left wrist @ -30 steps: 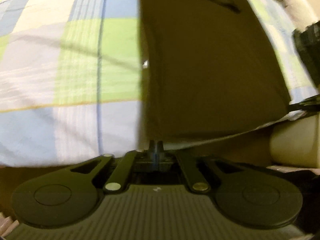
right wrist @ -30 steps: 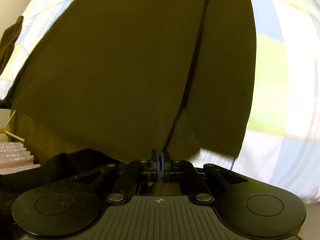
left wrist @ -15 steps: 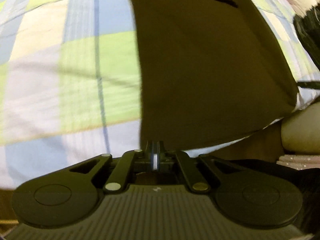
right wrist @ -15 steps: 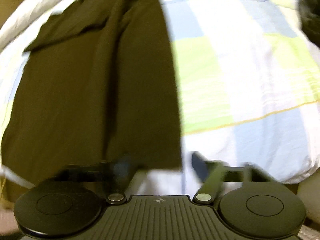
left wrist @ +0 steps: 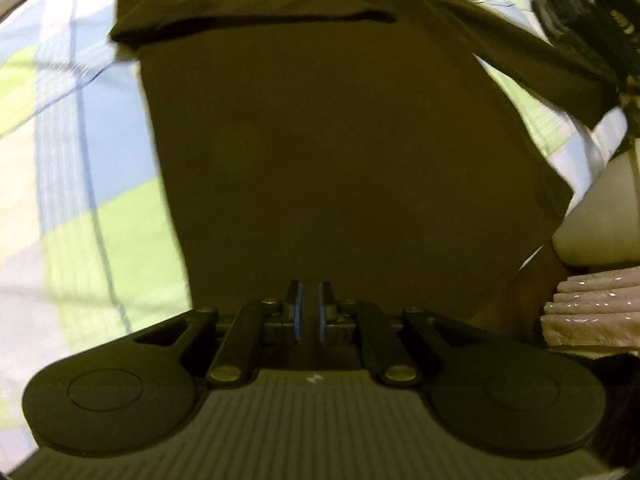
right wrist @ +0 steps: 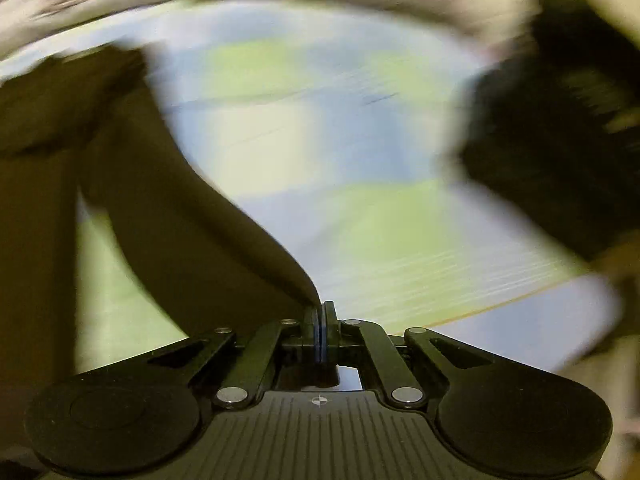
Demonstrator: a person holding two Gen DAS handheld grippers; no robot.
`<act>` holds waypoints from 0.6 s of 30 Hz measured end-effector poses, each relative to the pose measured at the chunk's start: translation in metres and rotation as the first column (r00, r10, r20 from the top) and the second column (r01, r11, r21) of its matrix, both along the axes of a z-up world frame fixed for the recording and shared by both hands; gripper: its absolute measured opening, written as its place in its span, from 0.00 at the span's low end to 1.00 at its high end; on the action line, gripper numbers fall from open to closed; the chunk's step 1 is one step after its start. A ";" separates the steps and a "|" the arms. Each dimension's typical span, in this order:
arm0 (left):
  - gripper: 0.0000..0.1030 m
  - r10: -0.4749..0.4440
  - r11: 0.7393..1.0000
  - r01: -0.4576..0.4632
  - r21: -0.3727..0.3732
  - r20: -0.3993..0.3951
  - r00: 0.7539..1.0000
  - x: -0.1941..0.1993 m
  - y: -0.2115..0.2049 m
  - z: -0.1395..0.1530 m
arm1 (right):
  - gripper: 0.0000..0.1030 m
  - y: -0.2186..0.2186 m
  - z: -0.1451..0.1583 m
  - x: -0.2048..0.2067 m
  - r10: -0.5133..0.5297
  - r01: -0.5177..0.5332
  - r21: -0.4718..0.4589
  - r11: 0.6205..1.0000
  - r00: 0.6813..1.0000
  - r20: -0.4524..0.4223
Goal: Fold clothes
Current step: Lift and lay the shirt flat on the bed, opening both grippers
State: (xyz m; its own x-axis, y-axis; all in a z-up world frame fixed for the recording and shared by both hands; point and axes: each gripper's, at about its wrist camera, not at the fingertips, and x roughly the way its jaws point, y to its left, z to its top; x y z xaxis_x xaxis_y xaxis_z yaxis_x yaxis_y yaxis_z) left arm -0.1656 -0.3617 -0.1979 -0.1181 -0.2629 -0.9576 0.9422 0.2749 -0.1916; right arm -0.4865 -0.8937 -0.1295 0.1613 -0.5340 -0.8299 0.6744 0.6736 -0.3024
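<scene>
Right gripper (right wrist: 322, 314) has just snapped closed, pinching the dark olive cotton shirt's (left wrist: 340, 152) sleeve; left gripper (left wrist: 309, 304) barely parted, empty, over the hem at the checked bedspread's (left wrist: 80, 200) near edge.

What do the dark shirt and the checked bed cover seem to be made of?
Shirt: probably soft knit cotton, matte dark olive-brown; it lies limp and drapes without shine. Bed cover: likely woven cotton, matte, with printed blue, green and white squares and fine stripes. Blur leaves the weave unclear.

R wrist view motion-blurred; dark heap (right wrist: 552, 128) at right unreadable. Brown shirt (left wrist: 340, 152) top cut off by frame edge.
</scene>
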 end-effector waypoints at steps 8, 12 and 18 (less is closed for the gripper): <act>0.06 -0.052 0.998 0.053 -0.018 0.005 0.999 -0.019 -0.022 0.004 | 0.64 -0.028 0.020 0.004 -0.129 0.136 -0.063 0.989 0.986 0.105; 0.14 -0.020 0.999 0.022 -0.043 0.051 0.998 -0.008 -0.026 0.009 | 0.64 -0.008 0.010 0.013 -0.094 0.067 0.138 0.988 0.977 0.191; 0.34 -0.023 0.994 0.043 -0.096 0.201 0.979 0.015 -0.048 0.013 | 0.64 0.046 -0.005 0.097 0.048 -0.176 0.353 0.919 0.938 0.342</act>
